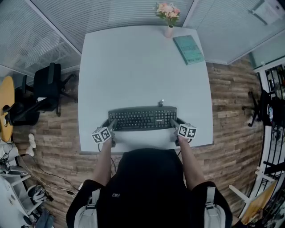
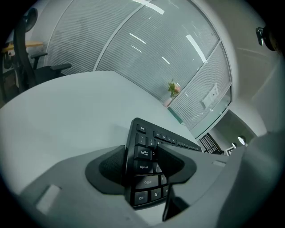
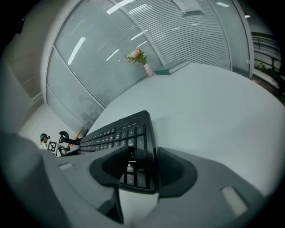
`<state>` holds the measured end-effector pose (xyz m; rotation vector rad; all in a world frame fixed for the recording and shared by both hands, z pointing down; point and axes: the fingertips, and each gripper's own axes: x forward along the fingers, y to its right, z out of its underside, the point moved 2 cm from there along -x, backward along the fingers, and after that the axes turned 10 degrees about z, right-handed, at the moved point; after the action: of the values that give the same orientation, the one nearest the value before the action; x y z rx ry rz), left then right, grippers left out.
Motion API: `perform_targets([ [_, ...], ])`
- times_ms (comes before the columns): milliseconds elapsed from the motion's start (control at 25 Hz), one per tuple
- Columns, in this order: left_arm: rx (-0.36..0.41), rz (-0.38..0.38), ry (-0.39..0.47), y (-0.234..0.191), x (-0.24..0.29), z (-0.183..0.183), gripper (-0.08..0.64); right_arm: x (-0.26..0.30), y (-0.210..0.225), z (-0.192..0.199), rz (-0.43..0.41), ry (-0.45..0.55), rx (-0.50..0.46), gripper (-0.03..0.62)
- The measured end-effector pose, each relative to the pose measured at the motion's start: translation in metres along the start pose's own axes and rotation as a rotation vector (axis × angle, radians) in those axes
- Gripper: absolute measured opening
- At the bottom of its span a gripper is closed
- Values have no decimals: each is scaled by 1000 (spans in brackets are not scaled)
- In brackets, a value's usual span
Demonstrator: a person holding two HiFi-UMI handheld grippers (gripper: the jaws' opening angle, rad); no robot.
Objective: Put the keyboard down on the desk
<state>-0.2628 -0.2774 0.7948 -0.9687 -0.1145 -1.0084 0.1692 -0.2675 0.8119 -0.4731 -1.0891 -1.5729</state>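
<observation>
A black keyboard [image 1: 142, 118] lies flat near the front edge of the white desk [image 1: 133, 67]. My left gripper [image 1: 111, 124] is at its left end and my right gripper [image 1: 174, 124] at its right end. In the left gripper view the jaws straddle the end with the Tab and Shift keys [image 2: 144, 153], one pad on each side. In the right gripper view the numpad end [image 3: 133, 133] sits between the pads, with a thin gap beside the outer pad [image 3: 176, 171]. Both grippers look open around the keyboard, not pressing on it.
A vase of pink flowers [image 1: 168, 13] and a green book [image 1: 189, 49] are at the desk's far right. A small dark object [image 1: 161, 103] sits just behind the keyboard. A black office chair [image 1: 46, 89] stands left of the desk.
</observation>
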Motion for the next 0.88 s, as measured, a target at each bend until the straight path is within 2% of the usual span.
perform_targets([
  [160,35,-19,-16,1,0,1,225,-5,-3,-4,58,20,-92,199],
  [320,56,-35,-17,2,0,0,227,-6,-9,-8,69,14,-168,198],
  [520,77,-41,-17,7,3,0,229,-9,-5,-8,90,24,-179,198],
  [760,107,-109,-22,3,-2,2,236,-6,-9,-6,103,35,-200,198],
  [880,159,-148,-34,6,-2,1,238,-7,-8,-6,107,37,-206,198],
])
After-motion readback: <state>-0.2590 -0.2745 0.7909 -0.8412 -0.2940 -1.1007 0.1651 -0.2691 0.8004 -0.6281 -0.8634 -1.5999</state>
